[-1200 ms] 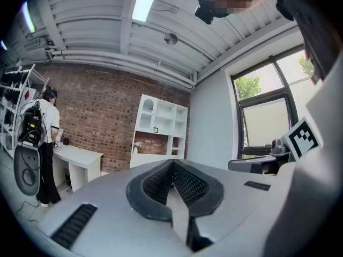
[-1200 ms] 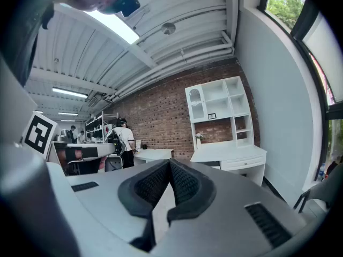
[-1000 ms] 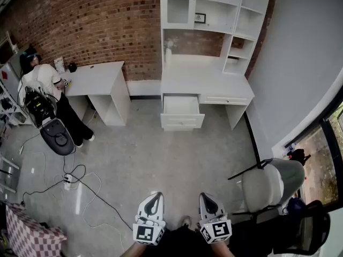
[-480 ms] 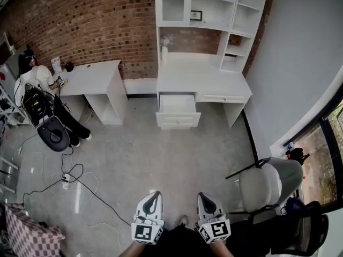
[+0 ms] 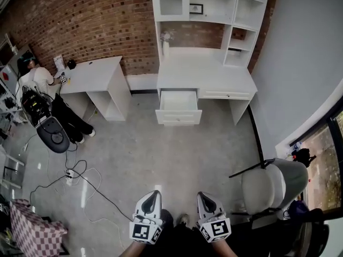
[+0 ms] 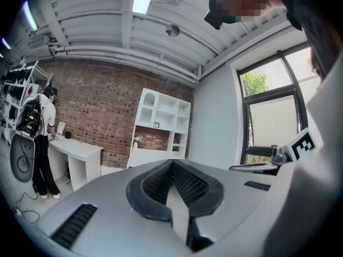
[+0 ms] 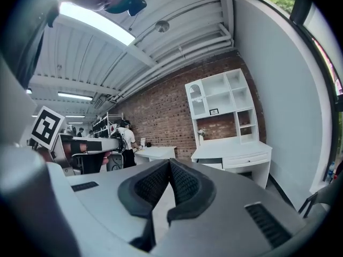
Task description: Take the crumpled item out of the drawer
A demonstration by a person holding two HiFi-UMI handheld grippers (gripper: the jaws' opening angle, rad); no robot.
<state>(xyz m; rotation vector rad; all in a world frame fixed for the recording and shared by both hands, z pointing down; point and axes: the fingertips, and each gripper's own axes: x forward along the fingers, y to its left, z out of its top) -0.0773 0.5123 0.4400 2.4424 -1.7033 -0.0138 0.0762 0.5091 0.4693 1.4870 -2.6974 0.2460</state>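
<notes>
Both grippers hang low over the grey floor (image 5: 161, 154), side by side and well apart from the furniture. The left gripper (image 5: 154, 195) has its jaws pressed together on nothing, and so has the right gripper (image 5: 203, 196). Against the brick wall (image 5: 96, 20) stands a white counter (image 5: 206, 76) with a shelf unit (image 5: 214, 9) on top. Its left drawer (image 5: 179, 108) is pulled out. From this far off, the crumpled item cannot be made out inside it. A person (image 5: 40, 82) stands at a second counter (image 5: 96, 71) on the left.
</notes>
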